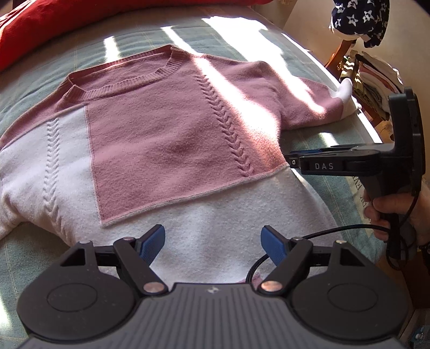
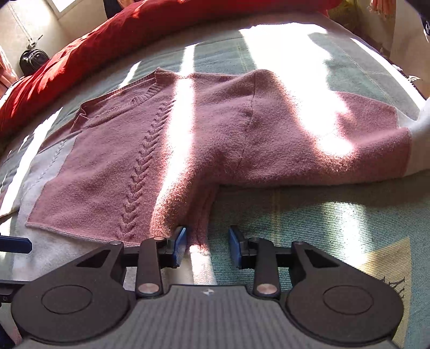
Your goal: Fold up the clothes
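Home bedrm, bed w/ green cover (image 1: 317,139), red duvet (image 2: 113,45), backpack (image 2: 33,60)

The left wrist fisheye sits low at the hem of the pink-and-white knitted sweater (image 1: 166,128), looking toward 12 o'clock along the sweater's length to the long red cushion (image 1: 80,24). The right wrist fisheye sits lower and closer at the sweater's side edge (image 2: 188,161), facing the same cushion (image 2: 107,53). Both views share the sweater's front, the pale green checked bedcover (image 1: 40,88) and the cushion. The black right gripper (image 1: 293,159) shows at 3 o'clock in the left view.
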A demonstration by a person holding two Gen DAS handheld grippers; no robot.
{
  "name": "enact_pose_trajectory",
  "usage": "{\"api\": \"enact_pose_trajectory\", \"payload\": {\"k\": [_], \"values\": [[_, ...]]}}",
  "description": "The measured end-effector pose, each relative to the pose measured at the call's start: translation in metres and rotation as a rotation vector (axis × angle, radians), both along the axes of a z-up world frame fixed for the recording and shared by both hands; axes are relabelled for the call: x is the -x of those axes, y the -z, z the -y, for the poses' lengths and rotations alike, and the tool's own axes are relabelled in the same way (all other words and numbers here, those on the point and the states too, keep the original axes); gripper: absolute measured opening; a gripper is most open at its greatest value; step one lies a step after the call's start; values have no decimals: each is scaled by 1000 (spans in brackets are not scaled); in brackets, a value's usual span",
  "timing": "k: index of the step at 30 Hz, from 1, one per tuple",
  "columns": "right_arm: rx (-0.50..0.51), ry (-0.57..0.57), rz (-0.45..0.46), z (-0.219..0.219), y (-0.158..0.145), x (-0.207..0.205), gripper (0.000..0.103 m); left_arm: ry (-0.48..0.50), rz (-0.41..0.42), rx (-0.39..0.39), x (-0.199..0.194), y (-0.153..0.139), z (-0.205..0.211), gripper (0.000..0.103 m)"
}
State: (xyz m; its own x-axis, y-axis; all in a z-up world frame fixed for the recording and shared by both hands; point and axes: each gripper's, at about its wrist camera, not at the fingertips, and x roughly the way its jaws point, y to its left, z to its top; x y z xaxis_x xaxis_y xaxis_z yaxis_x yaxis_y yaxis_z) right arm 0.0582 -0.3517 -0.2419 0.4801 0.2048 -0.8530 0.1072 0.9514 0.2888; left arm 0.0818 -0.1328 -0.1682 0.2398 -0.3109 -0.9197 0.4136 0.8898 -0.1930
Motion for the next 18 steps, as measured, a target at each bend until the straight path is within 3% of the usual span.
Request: {"api": "enact_pose_trajectory", "payload": {"k": [7,11,13,15,18], "values": [[-52,-19,-33,-1,-2,4,13,20,1,3,-4,2,7,79],[100,-14,-18,11,-18,9,11,27,9,2,-4,1,5,79],[158,9,-31,25,-25,15,0,23,8,0,-5,2,3,79],[186,-16,-45,33,-28,18,0,18,9,-1,-6,2,0,79],[121,-25,3,36,-40,21,9,8,21,3,-9,2,-2,79]]}}
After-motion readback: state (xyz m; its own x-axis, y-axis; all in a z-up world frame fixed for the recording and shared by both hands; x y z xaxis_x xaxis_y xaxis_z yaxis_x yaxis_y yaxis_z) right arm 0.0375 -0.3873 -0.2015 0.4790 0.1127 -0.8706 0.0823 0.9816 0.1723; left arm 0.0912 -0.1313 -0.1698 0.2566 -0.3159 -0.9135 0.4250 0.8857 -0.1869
